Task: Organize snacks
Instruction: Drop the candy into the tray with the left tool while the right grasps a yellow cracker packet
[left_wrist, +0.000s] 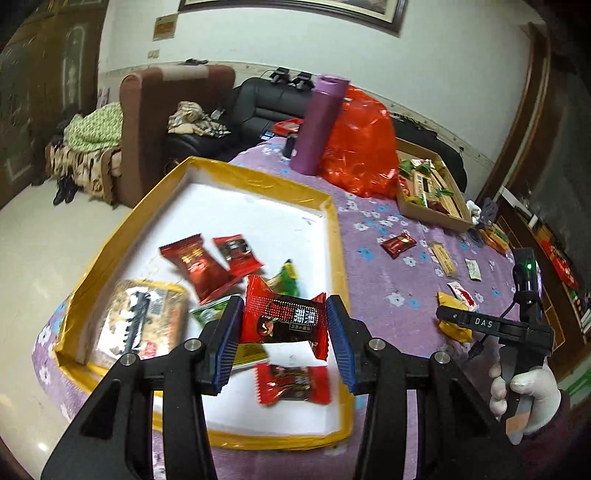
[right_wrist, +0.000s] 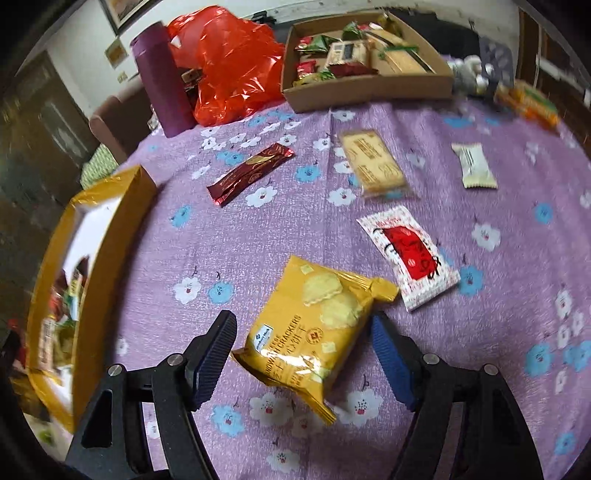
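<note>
My left gripper (left_wrist: 284, 325) is shut on a red and black candy packet (left_wrist: 286, 319) and holds it above the yellow-rimmed white tray (left_wrist: 258, 218). The tray holds several snacks, among them two red packets (left_wrist: 195, 264) and a matching red candy (left_wrist: 291, 382). My right gripper (right_wrist: 303, 354) is open and straddles a yellow cracker packet (right_wrist: 314, 332) that lies on the purple flowered tablecloth (right_wrist: 240, 240). In the left wrist view the right gripper (left_wrist: 458, 325) is over that yellow packet (left_wrist: 452, 314). The tray shows at the left of the right wrist view (right_wrist: 107, 258).
Loose snacks lie on the cloth: a white and red packet (right_wrist: 410, 256), a beige biscuit pack (right_wrist: 373, 164), a white packet (right_wrist: 474, 166), a dark red bar (right_wrist: 251, 173). A cardboard box (right_wrist: 369, 90) of snacks, a red plastic bag (right_wrist: 236, 62) and a purple bottle (right_wrist: 162, 81) stand at the back.
</note>
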